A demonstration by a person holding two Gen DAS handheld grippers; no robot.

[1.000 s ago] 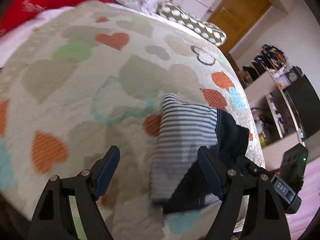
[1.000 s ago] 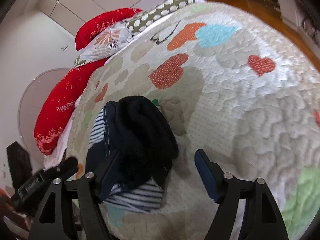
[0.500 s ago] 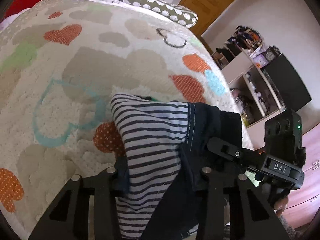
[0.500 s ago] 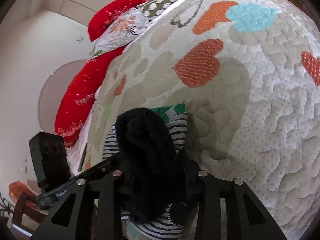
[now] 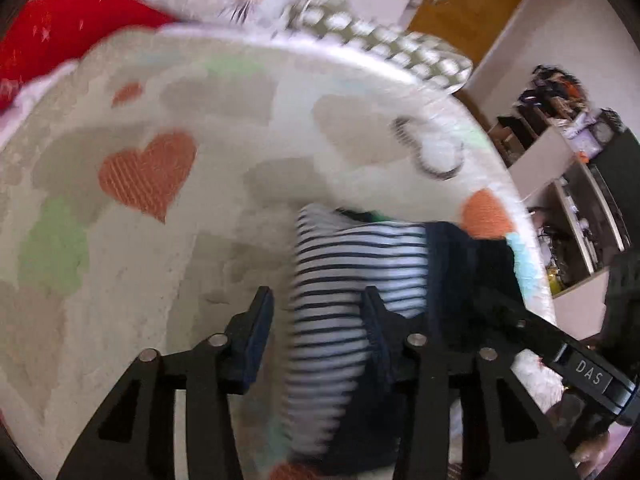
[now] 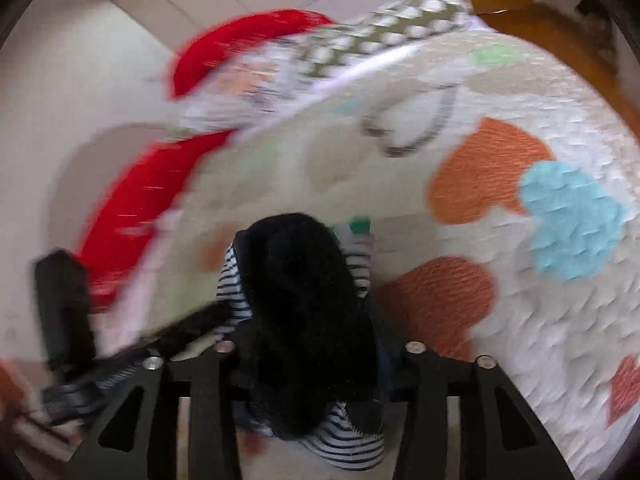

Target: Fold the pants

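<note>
The pants [image 5: 356, 276] are a small folded bundle, white with navy stripes and a dark navy part, held above the heart-patterned quilt [image 5: 144, 176]. My left gripper [image 5: 316, 320] stands around the bundle's striped end, its jaws partly closed and a gap showing on the left side. In the right wrist view the pants [image 6: 308, 300] show their dark fleecy side. My right gripper [image 6: 316, 344] is shut on that dark end. The right gripper's body also shows in the left wrist view [image 5: 560, 356].
Red, floral and polka-dot pillows [image 5: 376, 44] lie at the head of the bed. A wooden door [image 5: 468, 4] and cluttered shelves [image 5: 568, 168] stand to the right of the bed. The left gripper's body [image 6: 64, 300] shows in the right wrist view.
Both grippers closed on the bundle and lifted it off the quilt. Both views have swung and blurred since half a second ago, and the left jaws now show a gap.
</note>
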